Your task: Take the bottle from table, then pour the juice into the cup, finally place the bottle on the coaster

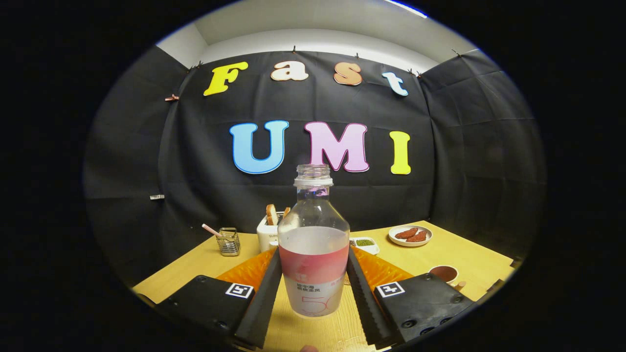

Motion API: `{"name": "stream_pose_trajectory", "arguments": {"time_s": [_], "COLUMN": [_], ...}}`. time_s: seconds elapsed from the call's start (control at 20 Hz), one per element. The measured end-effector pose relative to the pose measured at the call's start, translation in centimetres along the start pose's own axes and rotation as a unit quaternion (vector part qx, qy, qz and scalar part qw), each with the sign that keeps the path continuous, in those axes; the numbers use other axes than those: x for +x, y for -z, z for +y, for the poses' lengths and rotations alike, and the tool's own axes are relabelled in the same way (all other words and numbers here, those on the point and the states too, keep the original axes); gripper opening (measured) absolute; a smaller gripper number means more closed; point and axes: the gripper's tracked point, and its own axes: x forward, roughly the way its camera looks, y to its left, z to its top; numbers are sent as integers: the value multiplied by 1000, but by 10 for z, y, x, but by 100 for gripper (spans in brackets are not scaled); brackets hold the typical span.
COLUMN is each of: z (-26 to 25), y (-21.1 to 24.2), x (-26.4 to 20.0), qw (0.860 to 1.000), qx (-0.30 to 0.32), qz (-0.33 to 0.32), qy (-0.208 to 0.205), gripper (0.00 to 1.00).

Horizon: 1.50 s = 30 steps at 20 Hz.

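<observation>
In the gripper view my gripper [313, 288] has its fingers [262, 298] pressed against either side of the bottle [313, 254], grasping it around the lower body, where it stands upright and uncapped between them over the tabletop [469, 264]. I judge the step in hand is carrying the bottle to the cup [444, 274], which sits ahead to the right of the fingers. To do it well I would hold the clamp firm, keep the bottle vertical since the neck is open, and tilt only once the mouth is above the cup. My count: one bottle, one cup, one plate [410, 235] with two reddish pieces, one wire holder [228, 242], one white container [268, 234]. I cannot make out a coaster for certain.
</observation>
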Motion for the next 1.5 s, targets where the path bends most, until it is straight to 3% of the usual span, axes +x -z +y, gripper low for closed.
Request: {"name": "stream_pose_trajectory", "arguments": {"time_s": [0.3, 0.85, 1.1, 1.5], "z": [-3, -16, -22, -74], "y": [-16, -8, 1, 22], "x": [-12, -9, -2, 7], "qw": [1000, 999, 989, 954], "qx": [15, 39, 142, 292], "qz": [-12, 13, 37, 61], "qy": [7, 9, -10, -5], "gripper": [76, 76, 76, 75]}}
